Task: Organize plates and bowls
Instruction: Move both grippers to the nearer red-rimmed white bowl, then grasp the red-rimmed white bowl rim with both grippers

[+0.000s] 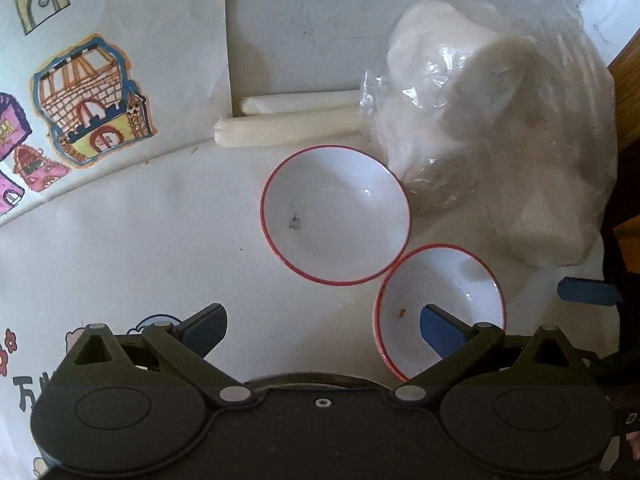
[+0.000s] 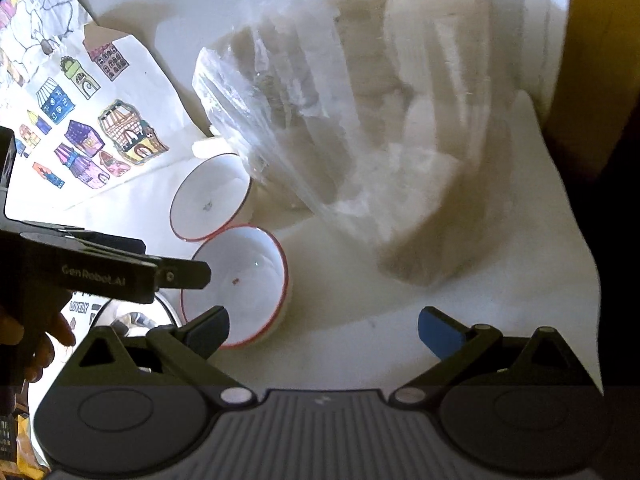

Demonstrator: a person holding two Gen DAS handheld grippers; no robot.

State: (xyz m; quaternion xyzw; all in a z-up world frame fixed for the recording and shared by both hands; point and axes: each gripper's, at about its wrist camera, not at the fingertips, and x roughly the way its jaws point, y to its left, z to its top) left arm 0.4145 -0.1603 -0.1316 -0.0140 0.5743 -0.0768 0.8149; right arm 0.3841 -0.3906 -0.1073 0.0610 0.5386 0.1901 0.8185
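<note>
Two red-rimmed bowls wait rim to rim on the white bench (image 1: pixel 140 240): the far bowl (image 1: pixel 335 214) beside a clear plastic bag (image 1: pixel 500 120), the near bowl (image 1: pixel 440 304) closest to us. We hold our left claw (image 1: pixel 323 330) wide, one finger over the near bowl's hollow, likely to pinch its rim for stacking, while our right claw (image 2: pixel 323 330) hangs wide beside it, gripping nothing

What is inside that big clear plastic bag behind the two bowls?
The plastic bag holds bulky white lumps and blocks, pale and soft-looking. What they are cannot be told: the crinkled, glaring film blurs them, and the bag's far side and bottom are hidden.
</note>
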